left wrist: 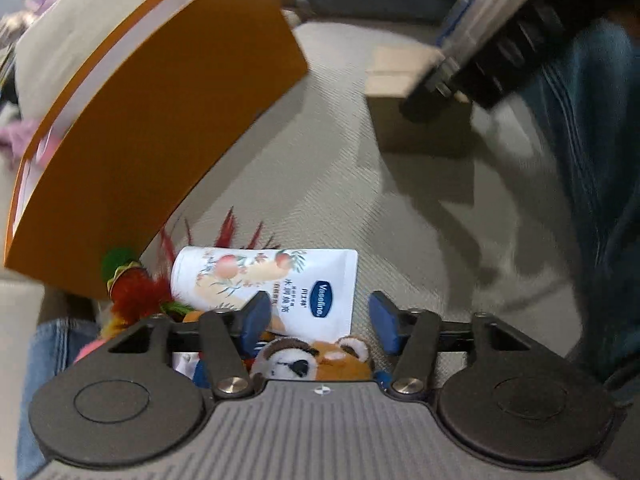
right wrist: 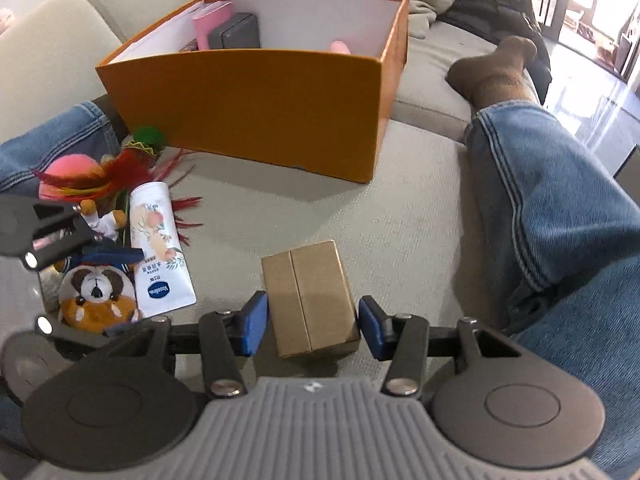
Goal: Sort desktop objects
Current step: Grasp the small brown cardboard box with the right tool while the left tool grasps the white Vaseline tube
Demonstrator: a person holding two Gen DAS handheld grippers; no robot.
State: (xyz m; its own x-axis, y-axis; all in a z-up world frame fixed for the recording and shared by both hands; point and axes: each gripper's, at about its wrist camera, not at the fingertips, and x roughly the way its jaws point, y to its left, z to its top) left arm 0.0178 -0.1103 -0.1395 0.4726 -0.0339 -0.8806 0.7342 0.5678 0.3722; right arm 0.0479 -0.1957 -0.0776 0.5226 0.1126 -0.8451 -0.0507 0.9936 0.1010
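Cardboard sits between my right gripper [right wrist: 310, 326] jaws: the small brown box [right wrist: 310, 304], straddled, pads beside its long sides, not clearly pressing. It looks light, stiff, easily crushed, so I'd squeeze mid-length. My left gripper [left wrist: 320, 316] gapes wide over the soft, slippery lotion tube [left wrist: 268, 284]. Beyond waits the orange bin [right wrist: 256, 108].

One orange box [right wrist: 256, 112] stands well beyond the right tongs [right wrist: 312, 326], and inside it show one pink box [right wrist: 212, 26], one dark grey box [right wrist: 236, 32] and one pink rounded thing [right wrist: 340, 46]. One small cardboard box [right wrist: 308, 304] sits between the right tongs' pads. Left of them lie one white tube [right wrist: 158, 248], one plush animal [right wrist: 98, 296], one feathered toy [right wrist: 132, 164], one pink ball [right wrist: 66, 172] and one small doll figure [right wrist: 102, 218].
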